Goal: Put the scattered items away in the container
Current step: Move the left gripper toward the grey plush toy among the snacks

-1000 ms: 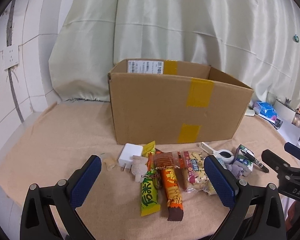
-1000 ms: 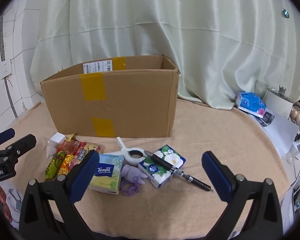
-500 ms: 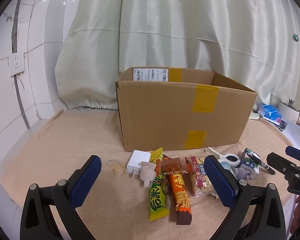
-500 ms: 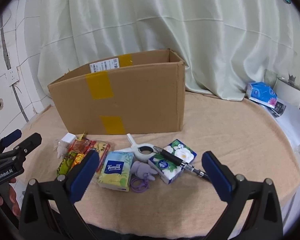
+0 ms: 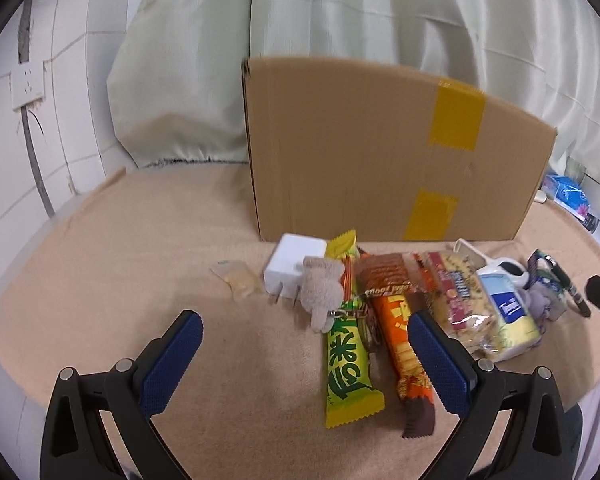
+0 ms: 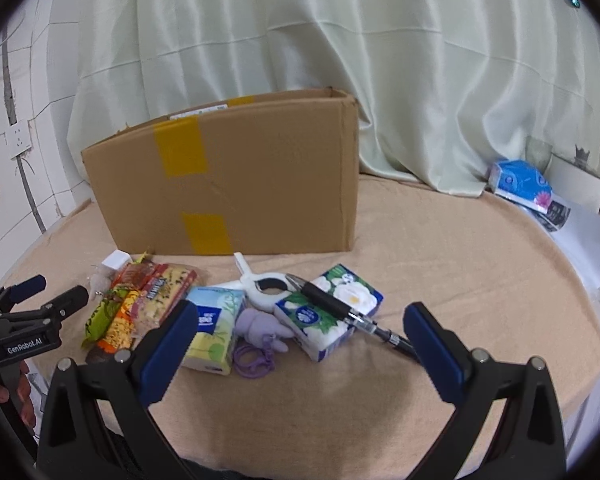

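1. I'm looking along my left gripper point(image 5: 304, 344): its blue-padded fingers point(image 5: 172, 354) are spread wide and hold nothing, hanging low over the tan cloth on the table point(image 5: 120, 280).
2. Dead ahead, between those fingers, lies the snack pile: a green snack bar point(image 5: 346, 364) pointing toward me, an orange snack bar point(image 5: 404, 344) just to its right, the two touching along their length.
3. A small plush bear point(image 5: 322, 284) rests on the far end of the green bar, with a white charger point(image 5: 290, 266) touching it on the left, prongs toward me.
4. A small pale packet point(image 5: 238, 278) sits alone on the cloth left of the charger.
5. Right of the orange bar, a clear pack of biscuits point(image 5: 458, 296), then a tissue pack point(image 5: 508, 312) pressed against it.
6. The cardboard box point(image 5: 380, 152) stands upright at the far side, just behind the pile, yellow tape on its near face. From here I cannot see inside.
7. Over to my right gripper point(image 6: 300, 338): also spread wide, empty, low over the cloth.
8. Between its fingers I have the floral tissue pack point(image 6: 328, 312) with a black pen point(image 6: 352, 314) lying across its top, tip reaching toward the right finger.
9. A purple plush keyring point(image 6: 262, 330) sits between the two tissue packs; a white clamp point(image 6: 266, 286) lies just beyond it, toward the box.
10. A blue tissue pack point(image 6: 520, 184) rests well apart, far right by the curtain.
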Demonstrator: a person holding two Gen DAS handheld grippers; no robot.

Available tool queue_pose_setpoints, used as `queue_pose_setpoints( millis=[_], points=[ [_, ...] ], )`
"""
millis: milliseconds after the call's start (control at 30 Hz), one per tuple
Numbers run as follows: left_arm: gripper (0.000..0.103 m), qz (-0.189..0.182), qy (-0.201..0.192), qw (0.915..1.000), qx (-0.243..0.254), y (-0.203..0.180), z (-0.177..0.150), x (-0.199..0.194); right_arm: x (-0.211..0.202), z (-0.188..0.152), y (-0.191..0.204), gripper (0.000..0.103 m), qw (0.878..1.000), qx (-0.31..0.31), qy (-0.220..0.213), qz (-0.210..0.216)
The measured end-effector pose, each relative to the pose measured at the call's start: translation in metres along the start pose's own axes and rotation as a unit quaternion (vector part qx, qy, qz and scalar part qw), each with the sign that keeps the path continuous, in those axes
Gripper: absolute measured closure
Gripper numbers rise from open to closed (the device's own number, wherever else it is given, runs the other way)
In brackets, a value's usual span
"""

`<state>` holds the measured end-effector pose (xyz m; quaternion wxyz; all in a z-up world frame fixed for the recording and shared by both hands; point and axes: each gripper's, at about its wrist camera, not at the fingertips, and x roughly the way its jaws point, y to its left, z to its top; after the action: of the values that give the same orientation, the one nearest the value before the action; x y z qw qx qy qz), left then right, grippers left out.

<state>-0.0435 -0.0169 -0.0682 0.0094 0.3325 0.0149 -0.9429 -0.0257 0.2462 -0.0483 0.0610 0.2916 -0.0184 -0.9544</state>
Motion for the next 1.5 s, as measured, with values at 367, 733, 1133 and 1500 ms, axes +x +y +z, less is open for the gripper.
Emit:
queue_pose_setpoints(
  millis=[367, 733, 1133, 1500],
  points=[
    [0.03, -0.028, 0.033, 0.9991, -0.004, -0.001, -0.014, 0.025, 0.011, -0.006, -0.022, 0.0, 1.0, 0.013, 0.01, -0.016],
    [0.054, -0.064, 0.048, 0.9968, 0.004, -0.003, -0.018, 0.016, 0.019, -0.009, -0.026, 0.0, 1.0, 0.019, 0.018, -0.007],
    [0.054, -0.052, 0.048, 0.9967, 0.038, -0.003, -0.03, -0.002, 0.018, -0.01, -0.025, 0.0, 1.0, 0.02, 0.02, -0.002],
    [0.054, -0.074, 0.045, 0.9962, 0.004, 0.005, -0.016, 0.011, 0.019, -0.008, -0.022, 0.0, 1.0, 0.014, 0.023, 0.001]
  ],
)
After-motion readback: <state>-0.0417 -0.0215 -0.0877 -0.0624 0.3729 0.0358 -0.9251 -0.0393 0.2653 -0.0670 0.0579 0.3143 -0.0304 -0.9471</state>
